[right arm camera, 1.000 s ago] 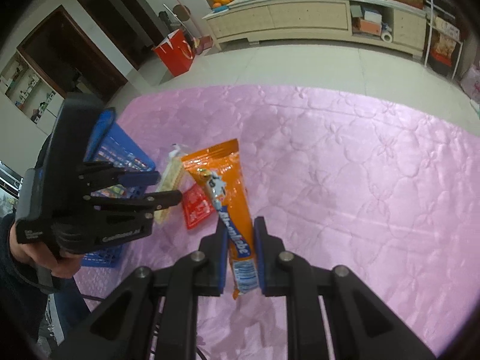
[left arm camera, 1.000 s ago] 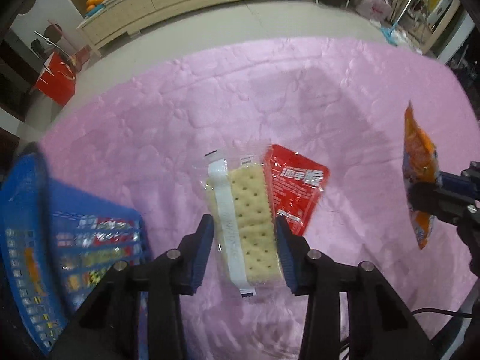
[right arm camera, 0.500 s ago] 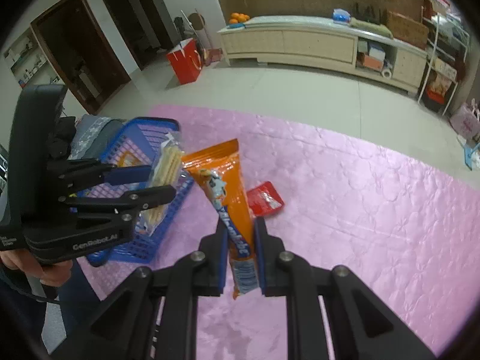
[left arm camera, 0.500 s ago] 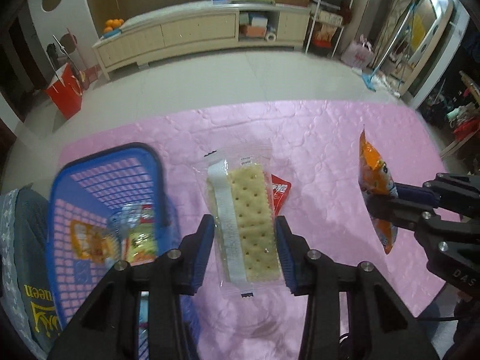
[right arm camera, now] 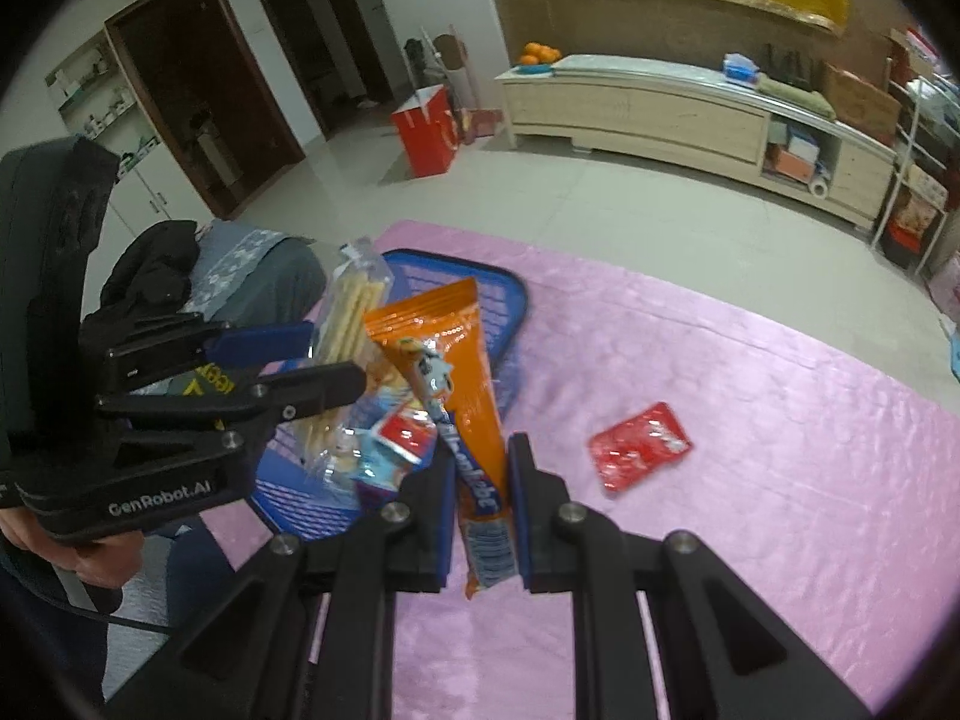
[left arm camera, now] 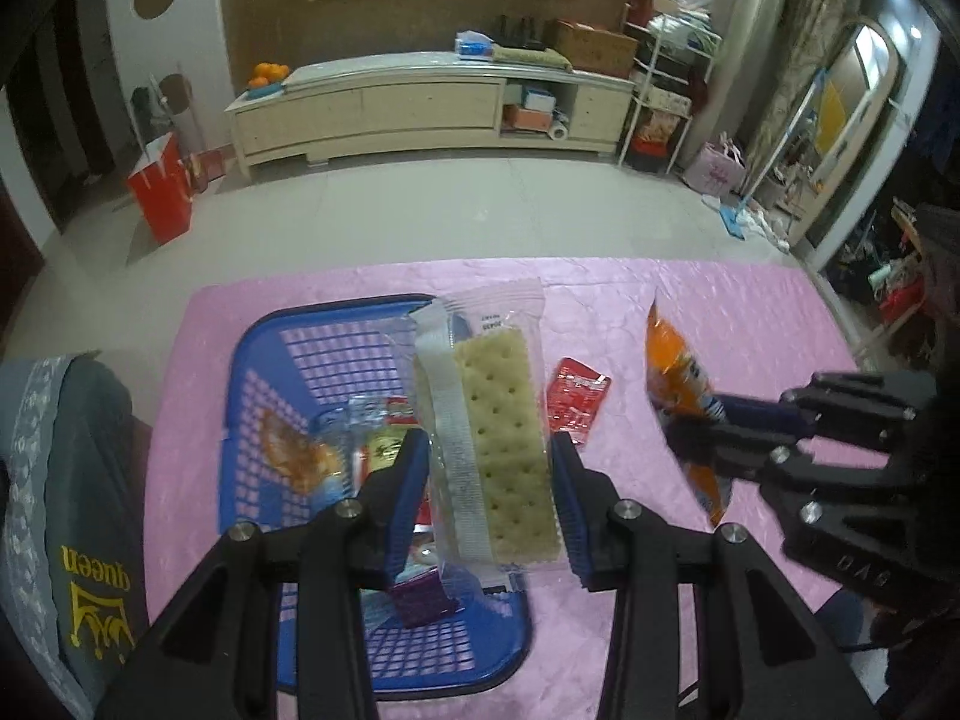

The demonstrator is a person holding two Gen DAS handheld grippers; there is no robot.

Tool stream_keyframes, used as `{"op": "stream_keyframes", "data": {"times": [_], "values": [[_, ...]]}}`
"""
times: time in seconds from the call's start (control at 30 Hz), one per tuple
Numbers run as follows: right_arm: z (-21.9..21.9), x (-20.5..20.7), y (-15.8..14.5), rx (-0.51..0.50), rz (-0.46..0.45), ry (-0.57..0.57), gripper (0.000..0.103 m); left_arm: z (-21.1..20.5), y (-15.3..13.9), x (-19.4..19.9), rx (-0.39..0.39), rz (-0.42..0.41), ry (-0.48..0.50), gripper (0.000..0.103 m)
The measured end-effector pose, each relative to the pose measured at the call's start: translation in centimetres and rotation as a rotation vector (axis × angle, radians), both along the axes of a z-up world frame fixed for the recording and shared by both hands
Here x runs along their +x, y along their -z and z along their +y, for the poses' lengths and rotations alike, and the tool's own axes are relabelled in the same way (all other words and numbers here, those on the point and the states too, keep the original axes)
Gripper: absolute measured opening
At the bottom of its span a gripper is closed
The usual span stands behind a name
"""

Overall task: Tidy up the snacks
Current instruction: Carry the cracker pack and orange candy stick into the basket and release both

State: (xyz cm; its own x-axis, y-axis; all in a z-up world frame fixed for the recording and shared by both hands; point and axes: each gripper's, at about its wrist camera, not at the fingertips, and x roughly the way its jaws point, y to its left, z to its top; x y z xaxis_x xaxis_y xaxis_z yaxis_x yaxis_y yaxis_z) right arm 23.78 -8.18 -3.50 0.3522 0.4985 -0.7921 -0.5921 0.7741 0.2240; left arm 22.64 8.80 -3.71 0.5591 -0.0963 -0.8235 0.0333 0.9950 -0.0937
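Two snacks are mid-carry: the left gripper (left arm camera: pixel 489 498) clamps a cracker pack (left arm camera: pixel 492 438) above the blue basket (left arm camera: pixel 258 360), and the right gripper (right arm camera: pixel 480 498) pinches an orange pouch (right arm camera: pixel 456 372) beside it. Next, I judge, each lowers and releases inside; a red packet (right arm camera: pixel 639 453) lies beyond the basket.

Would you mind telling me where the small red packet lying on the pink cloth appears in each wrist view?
Left wrist view: the red packet lies just right of centre, right of the cracker pack.
Right wrist view: the packet lies right of centre.
Shared landmark: the blue basket, left of it in both.
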Motion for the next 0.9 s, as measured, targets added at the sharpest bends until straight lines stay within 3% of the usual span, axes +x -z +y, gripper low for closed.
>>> {"op": "stream_keyframes", "data": {"times": [0.53, 0.9], "values": [[8.7, 0.8, 3.7, -0.043, 0.112, -0.046, 0.02, 8.2, 1.9, -1.6, -0.026, 0.043, -0.097, 0.038], [11.1, 1.9, 5.7, -0.11, 0.144, -0.019, 0.02, 9.1, 4.3, -0.7, -0.062, 0.076, -0.07, 0.038]]}}
